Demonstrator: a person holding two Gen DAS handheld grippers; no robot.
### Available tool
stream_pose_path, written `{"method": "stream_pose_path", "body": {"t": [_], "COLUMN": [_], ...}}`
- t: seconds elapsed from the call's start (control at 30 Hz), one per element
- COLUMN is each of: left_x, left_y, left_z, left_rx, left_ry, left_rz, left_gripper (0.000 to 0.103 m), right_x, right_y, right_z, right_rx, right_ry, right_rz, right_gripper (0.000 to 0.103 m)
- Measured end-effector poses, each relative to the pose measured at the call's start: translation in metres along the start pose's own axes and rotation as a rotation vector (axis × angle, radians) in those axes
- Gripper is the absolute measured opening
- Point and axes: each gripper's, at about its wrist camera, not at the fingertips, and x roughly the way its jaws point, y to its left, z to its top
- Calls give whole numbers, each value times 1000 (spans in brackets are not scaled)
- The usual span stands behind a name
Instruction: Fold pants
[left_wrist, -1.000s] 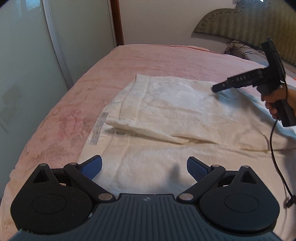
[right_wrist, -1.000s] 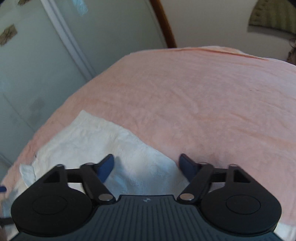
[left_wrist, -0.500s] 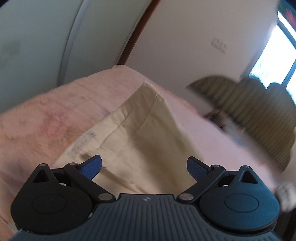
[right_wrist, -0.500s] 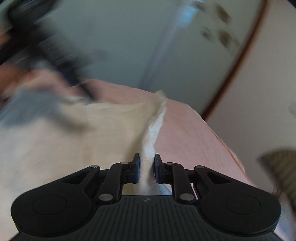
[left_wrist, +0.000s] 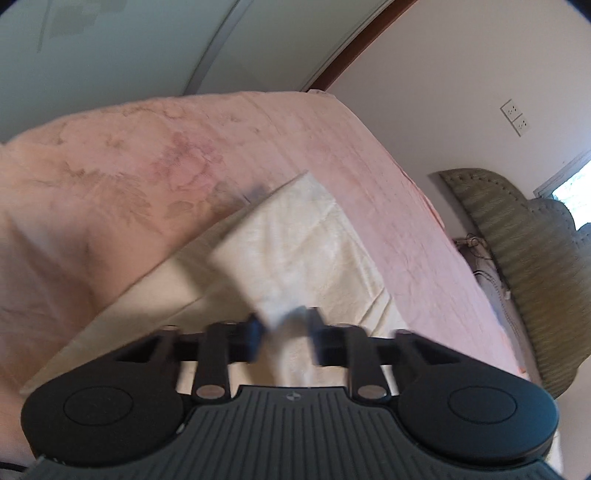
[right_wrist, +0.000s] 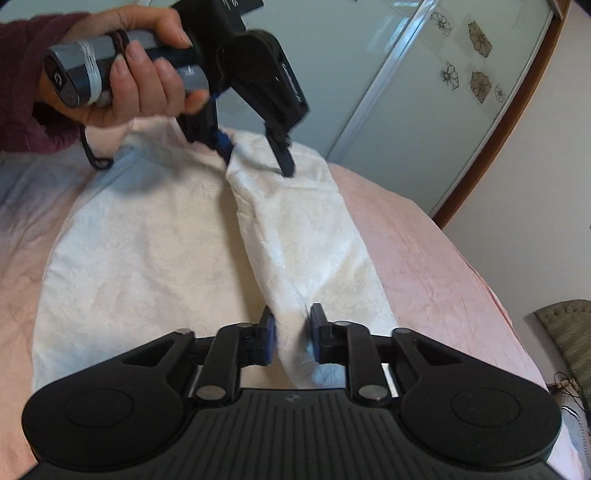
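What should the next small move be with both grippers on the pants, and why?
Probably carry the raised edge across and lay it down flat. The left gripper and right gripper each have a bunch of the pants between their fingers, lifted into a ridge above the bed.

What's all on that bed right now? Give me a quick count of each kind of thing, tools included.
Hand-held grippers: 2, the left gripper and the right gripper, each closed on cloth
White pants: 1
Pink bed cover: 1
Total: 4

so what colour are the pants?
Cream-white pants with a faint tone-on-tone texture; right wrist view shows them best.
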Motion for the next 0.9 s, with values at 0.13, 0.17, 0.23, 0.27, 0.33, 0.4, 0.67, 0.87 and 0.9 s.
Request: {"method": "stream_pose_path", "body": {"t": [0.13, 0.17, 0.23, 0.27, 0.33, 0.4, 0.67, 0.87, 0.9], "left_x": [-8, -9, -11, -12, -12, -10, 7, -18, -25], "left_y": [-3, -6, -10, -12, -13, -11, 2, -2, -1], "left_z": [-9, -13, -16, -17, -17, -15, -5, -12, -13], "left_rx": [94, 121, 147, 155, 153, 134, 27, 82, 93], "left_ry": [-24, -37, -56, -62, -69, -55, -8, -31, -32], "left_rz": [13, 22, 30, 31, 15, -2, -7, -31, -40], "left_gripper": [4, 4, 3, 3, 3, 13, 4, 2, 2], "right_x": [-26, -33, -38, -39, -31, -19, 12, -26, -35], "right_y": [-16, -30, -54, -64, -77, -79, -87, -62, -57], "right_z": [-7, -10, -14, -17, -23, -29, -36, -41, -41], "right_rx": [-48, -30, -15, -28, -79, -173, -144, -49, -18], "right_ry": [26, 36, 75, 105, 185, 256, 337, 295, 281], "right_rz": [-36, -46, -53, -55, -33, -30, 68, -24, -35], "right_gripper": [38, 38, 38, 38, 40, 40, 12, 7, 7]}}
